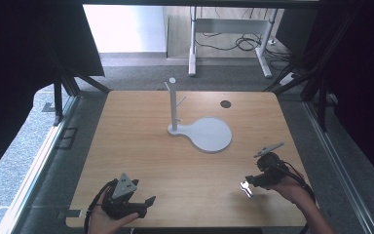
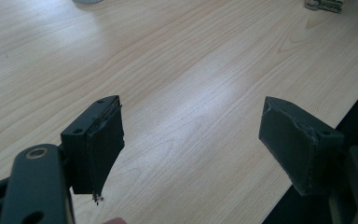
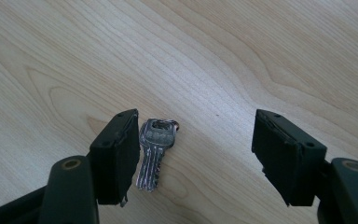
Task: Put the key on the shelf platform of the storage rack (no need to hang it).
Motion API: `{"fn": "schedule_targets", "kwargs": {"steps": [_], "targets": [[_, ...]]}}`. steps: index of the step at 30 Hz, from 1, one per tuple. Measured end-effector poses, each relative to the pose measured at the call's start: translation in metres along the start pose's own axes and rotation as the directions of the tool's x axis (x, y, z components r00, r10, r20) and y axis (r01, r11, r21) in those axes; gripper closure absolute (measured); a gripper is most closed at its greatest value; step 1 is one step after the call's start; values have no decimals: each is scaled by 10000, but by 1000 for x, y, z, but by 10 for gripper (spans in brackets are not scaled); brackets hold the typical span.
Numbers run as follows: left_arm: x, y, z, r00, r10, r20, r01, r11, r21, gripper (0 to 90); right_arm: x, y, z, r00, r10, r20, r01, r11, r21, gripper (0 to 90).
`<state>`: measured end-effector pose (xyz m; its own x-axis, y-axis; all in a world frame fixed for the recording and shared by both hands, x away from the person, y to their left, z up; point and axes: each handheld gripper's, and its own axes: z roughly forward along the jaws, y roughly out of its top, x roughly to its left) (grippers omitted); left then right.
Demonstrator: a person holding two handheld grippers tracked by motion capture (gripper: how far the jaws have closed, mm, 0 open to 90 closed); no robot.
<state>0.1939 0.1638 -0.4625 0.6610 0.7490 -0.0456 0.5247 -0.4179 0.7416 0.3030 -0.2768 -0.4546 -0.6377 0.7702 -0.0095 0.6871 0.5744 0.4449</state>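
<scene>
A silver key (image 3: 154,151) lies flat on the wooden table (image 3: 261,56), just beside the left jaw of my right gripper (image 3: 200,144). That gripper's jaws stand wide apart and touch nothing; the key sits inside the gap, near one edge. From above, the key (image 1: 245,187) glints at the front right, with the right gripper (image 1: 249,183) low over it. My left gripper (image 1: 147,204) rests at the front left, open, with only bare wood between its jaws (image 2: 191,135). The key (image 2: 324,4) appears far off in the left gripper view.
A white stand (image 1: 174,105) with short pegs rises from a round flat base (image 1: 214,136) at the table's middle back. A small dark disc (image 1: 225,104) marks the far right of the tabletop. The table's front edge runs close below both hands.
</scene>
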Motion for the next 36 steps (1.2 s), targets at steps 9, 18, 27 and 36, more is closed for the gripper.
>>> {"fn": "schedule_targets", "kwargs": {"steps": [9, 18, 27, 36], "targets": [[0, 0, -1, 10000, -21, -4, 21, 10000, -51, 222, 6, 0, 12, 10000, 0, -46, 2, 9996, 295, 327], [1, -1, -2, 10000, -27, -24, 27, 10000, -37, 222, 11, 0, 31, 9998, -183, -16, 184, 9961, 861, 324], [2, -1, -2, 10000, -30, -19, 30, 10000, -41, 222, 15, -5, 42, 9999, -135, -106, 147, 9934, 1137, 327], [1, -1, -2, 10000, 2, -10, -2, 10000, -47, 222, 19, -7, 51, 9998, -201, -43, 205, 9908, 1335, 361]]}}
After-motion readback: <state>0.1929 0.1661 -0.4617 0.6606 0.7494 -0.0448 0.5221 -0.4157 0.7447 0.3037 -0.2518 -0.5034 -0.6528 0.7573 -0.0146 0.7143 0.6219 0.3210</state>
